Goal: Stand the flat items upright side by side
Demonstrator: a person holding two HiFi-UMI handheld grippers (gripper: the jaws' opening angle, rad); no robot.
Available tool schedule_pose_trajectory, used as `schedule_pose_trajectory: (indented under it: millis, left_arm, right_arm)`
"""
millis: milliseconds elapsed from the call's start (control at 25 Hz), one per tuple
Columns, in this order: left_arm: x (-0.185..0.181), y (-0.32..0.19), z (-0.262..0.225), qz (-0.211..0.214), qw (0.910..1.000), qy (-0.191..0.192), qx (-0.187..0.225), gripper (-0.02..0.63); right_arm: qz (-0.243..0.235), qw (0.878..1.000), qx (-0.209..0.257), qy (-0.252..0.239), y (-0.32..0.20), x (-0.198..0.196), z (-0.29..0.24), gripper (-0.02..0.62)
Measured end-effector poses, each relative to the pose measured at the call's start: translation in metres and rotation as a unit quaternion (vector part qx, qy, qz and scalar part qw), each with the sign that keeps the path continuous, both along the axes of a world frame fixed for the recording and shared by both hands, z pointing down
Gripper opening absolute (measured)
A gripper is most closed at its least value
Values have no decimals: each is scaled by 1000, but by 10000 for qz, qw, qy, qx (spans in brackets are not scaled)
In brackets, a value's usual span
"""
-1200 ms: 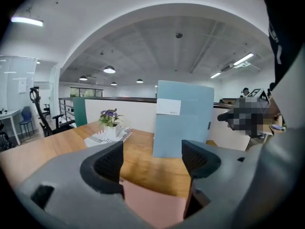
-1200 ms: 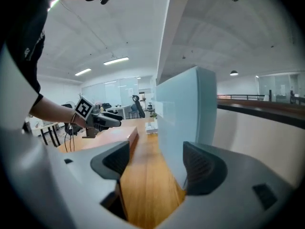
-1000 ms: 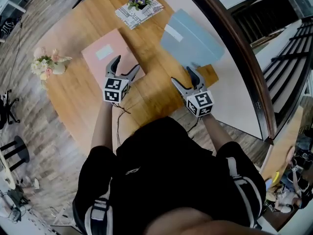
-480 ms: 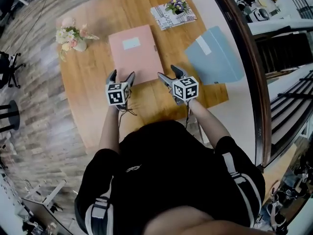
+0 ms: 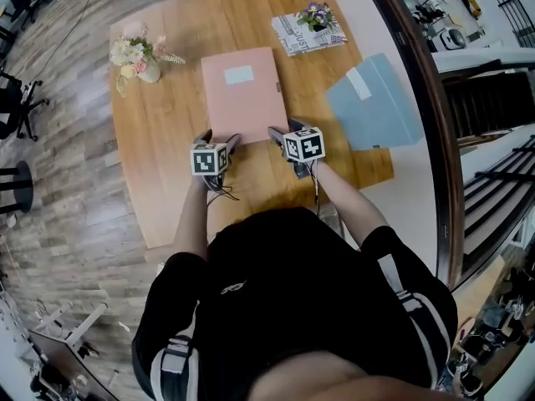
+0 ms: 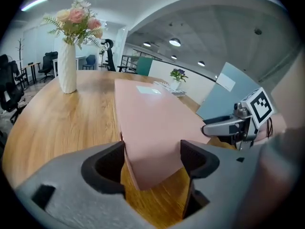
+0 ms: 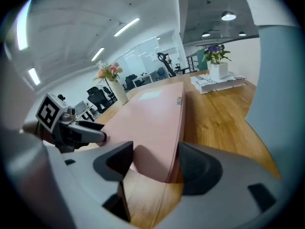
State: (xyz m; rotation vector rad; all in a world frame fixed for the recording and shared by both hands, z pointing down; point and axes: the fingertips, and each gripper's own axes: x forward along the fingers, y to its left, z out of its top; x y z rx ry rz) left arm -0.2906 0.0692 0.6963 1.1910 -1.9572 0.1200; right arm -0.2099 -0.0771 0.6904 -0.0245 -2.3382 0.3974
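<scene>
A pink folder (image 5: 242, 94) lies flat in the middle of the wooden table (image 5: 159, 165). A blue folder (image 5: 372, 103) rests at the table's right edge by the wall. My left gripper (image 5: 220, 143) is at the pink folder's near left corner, and that corner (image 6: 152, 123) sits between its open jaws (image 6: 152, 159). My right gripper (image 5: 280, 134) is at the near right corner, which (image 7: 157, 128) lies between its jaws (image 7: 155, 159). These jaws have just been closing, and I see no pad pressing the folder. Each gripper shows in the other's view.
A white vase of flowers (image 5: 138, 57) stands at the table's far left. A small potted plant on a newspaper (image 5: 311, 27) sits at the far right. A curved dark rail (image 5: 418, 82) and white wall run along the right.
Both grippers have moved forward and down, from apart over the table to the pink folder's two near corners. The right gripper came in leftward from near the blue folder.
</scene>
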Motion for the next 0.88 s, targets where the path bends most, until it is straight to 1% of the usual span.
schedule_pose_trajectory:
  millis: [120,280,560,760,880]
  left_arm:
    - [8,7,0,-125,9999,33,110,363]
    - [27,21,1,-13,9999,44,119,362]
    - [64,54,4,467,9988,175,-32,360]
    - [93,80,3,826,9958,373,-84,359]
    - [108,99,4,1144,9920,520,-142,347]
  right_arm:
    - [132,9999,-21,5,7,11,-1,301]
    - [284,9996,-46,38,23,33,0,301]
    - [729,9971,-176,101,61,79,3,299]
    - [1064,9930,-306,414,90,114,3,298]
    - [1267,9894,-421,580,109,132,4,295]
